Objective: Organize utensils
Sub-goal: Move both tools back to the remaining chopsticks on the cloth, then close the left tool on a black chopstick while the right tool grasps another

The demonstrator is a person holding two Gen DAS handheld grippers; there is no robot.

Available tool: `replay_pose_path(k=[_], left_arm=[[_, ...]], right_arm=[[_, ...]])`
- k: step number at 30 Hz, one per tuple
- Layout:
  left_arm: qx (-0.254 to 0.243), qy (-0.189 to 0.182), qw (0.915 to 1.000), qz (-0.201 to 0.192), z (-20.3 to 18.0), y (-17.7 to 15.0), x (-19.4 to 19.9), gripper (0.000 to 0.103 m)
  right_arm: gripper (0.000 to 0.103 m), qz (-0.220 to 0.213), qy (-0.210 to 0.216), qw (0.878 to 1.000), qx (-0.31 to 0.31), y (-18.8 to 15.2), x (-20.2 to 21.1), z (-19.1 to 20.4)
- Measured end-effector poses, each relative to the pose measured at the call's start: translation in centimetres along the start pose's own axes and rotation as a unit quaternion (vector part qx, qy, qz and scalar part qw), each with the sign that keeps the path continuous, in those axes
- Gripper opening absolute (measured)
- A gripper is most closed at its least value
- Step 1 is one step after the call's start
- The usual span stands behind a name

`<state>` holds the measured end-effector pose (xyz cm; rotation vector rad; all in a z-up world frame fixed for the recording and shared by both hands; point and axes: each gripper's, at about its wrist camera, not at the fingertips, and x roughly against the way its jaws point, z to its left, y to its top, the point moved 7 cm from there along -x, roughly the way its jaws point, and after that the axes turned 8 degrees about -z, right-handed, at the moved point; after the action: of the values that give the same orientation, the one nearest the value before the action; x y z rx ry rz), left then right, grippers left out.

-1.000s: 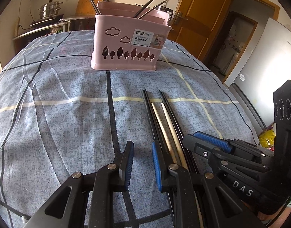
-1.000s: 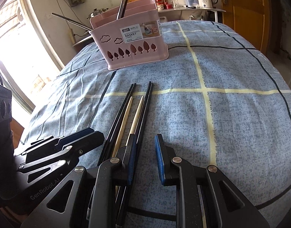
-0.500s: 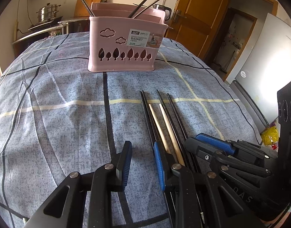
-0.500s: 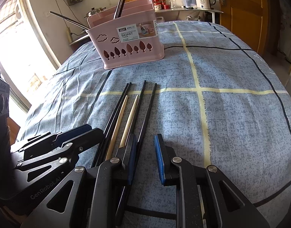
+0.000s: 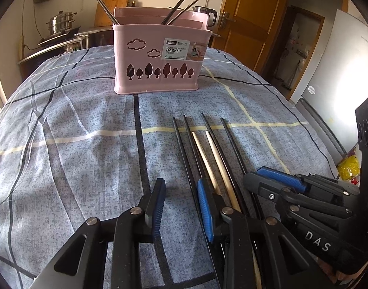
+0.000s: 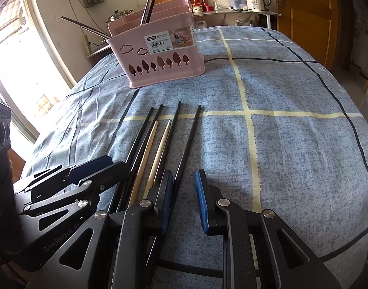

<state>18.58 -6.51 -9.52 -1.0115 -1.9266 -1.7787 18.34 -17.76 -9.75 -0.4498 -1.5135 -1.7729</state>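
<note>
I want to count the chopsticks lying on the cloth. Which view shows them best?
The right wrist view: the loose chopsticks lie fanned out, four black and two wooden, with clear gaps and all far tips visible. The left wrist view also shows all six, but packed closer, their near ends hidden behind the left gripper.

Six chopsticks lie side by side on the tablecloth (image 5: 63, 144) toward its near edge: four black chopsticks (image 5: 184, 149) and two wooden chopsticks (image 5: 215, 159), the wooden pair flanked by black ones. One pink basket (image 5: 157, 72) stands toward the far edge, holding three dark utensils (image 5: 181, 12) as seen from the left wrist. Two grippers are present, a left gripper (image 5: 181, 207) and a right gripper (image 6: 184, 200).
</note>
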Motion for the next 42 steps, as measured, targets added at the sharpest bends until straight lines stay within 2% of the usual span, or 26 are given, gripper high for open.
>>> replay_pose_path(k=[5,8,16,18,21,23,30,34,42], left_arm=[[-0.006,0.011,0.9999,0.01,0.1,0.2,-0.2,0.028],[-0.024,0.034,0.999,0.017,0.2,0.7,-0.8,0.022],[-0.03,0.043,0.9983,0.023,1.1,2.1,-2.2,0.021],[-0.031,0.042,0.9984,0.022,1.3,2.4,-2.5,0.021],[-0.031,0.04,0.9984,0.024,1.4,2.7,-2.9,0.019],[-0.031,0.043,0.9982,0.027,1.5,2.9,-3.1,0.012],[0.0,0.022,0.9991,0.037,2.5,3.5,-2.8,0.005],[0.01,0.009,0.9997,0.021,2.5,4.5,-1.6,0.005],[0.026,-0.016,0.999,-0.032,2.9,8.6,2.0,0.005]], right_arm=[[0.019,0.006,-0.003,1.0,0.003,0.2,-0.1,-0.2],[0.019,0.012,-0.006,1.0,0.0,0.7,-0.6,-0.3],[0.019,0.023,-0.011,1.0,0.002,2.2,-2.0,-0.4],[0.018,0.022,-0.013,1.0,0.005,2.4,-2.3,-0.4],[0.013,0.024,-0.019,0.999,0.01,2.6,-2.6,-0.5],[0.008,0.026,-0.019,0.999,0.012,2.8,-2.8,-0.6],[0.007,0.03,-0.002,1.0,-0.007,3.3,-2.8,-1.0],[0.006,0.016,0.004,1.0,-0.006,4.4,-2.0,-0.9],[0.006,-0.029,0.021,0.999,-0.002,7.8,1.0,-0.3]])
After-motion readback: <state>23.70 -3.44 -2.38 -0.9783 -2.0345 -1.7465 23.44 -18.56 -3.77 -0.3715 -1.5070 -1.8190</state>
